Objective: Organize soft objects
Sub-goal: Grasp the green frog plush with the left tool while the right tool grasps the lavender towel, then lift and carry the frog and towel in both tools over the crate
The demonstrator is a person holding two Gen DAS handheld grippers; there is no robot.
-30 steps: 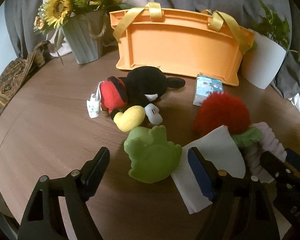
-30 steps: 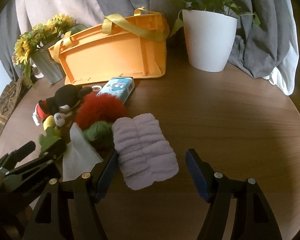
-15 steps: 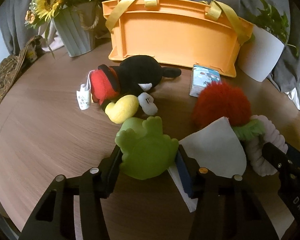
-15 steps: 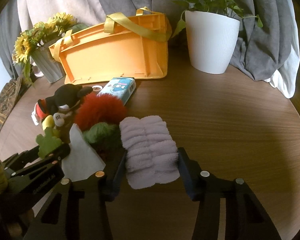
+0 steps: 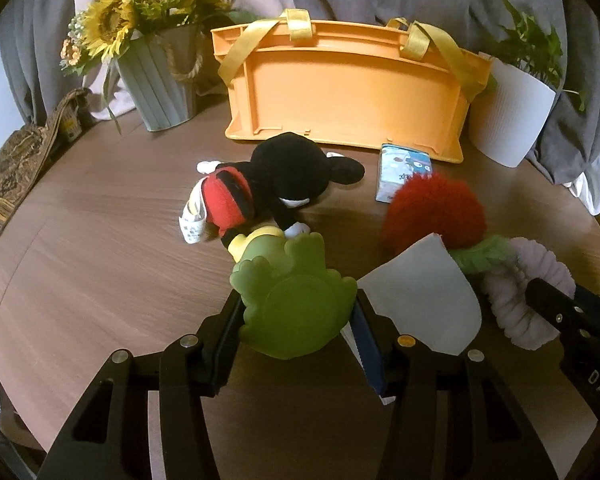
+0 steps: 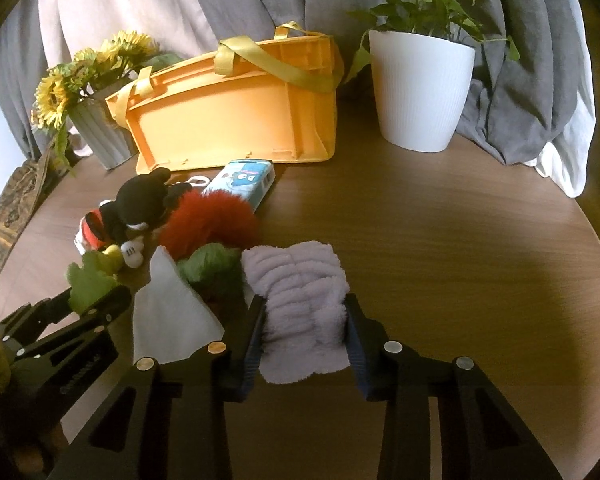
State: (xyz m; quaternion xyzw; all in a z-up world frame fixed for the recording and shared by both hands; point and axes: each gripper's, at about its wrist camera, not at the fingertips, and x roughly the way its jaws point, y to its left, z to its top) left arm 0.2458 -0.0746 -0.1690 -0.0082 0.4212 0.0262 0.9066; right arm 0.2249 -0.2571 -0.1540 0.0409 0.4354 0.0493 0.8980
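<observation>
White sheet [image 5: 422, 296] — lower edge hidden behind the fingers [image 5: 366, 338].

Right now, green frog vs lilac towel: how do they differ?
The frog is smooth, glossy and green; the towel is fluffy, ribbed and lilac. The frog sits in the left tool; the towel sits in the right tool. The frog is a moulded shape, the towel a folded bundle. Both are gripped from either side.
</observation>
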